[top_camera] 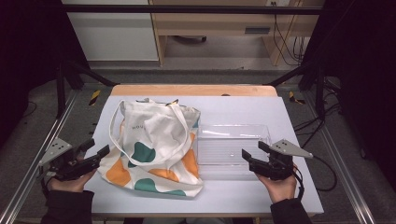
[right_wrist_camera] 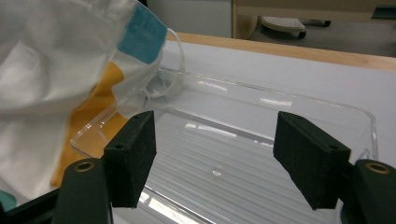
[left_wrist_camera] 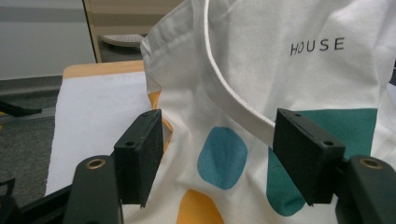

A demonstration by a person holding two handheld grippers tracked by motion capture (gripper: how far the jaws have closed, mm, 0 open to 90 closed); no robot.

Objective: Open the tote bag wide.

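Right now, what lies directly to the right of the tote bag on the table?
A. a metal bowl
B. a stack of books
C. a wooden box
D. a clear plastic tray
D: in the high view a clear plastic tray lies on the white table against the right side of the tote bag, and the right gripper view shows the bag's edge hanging over its rim.
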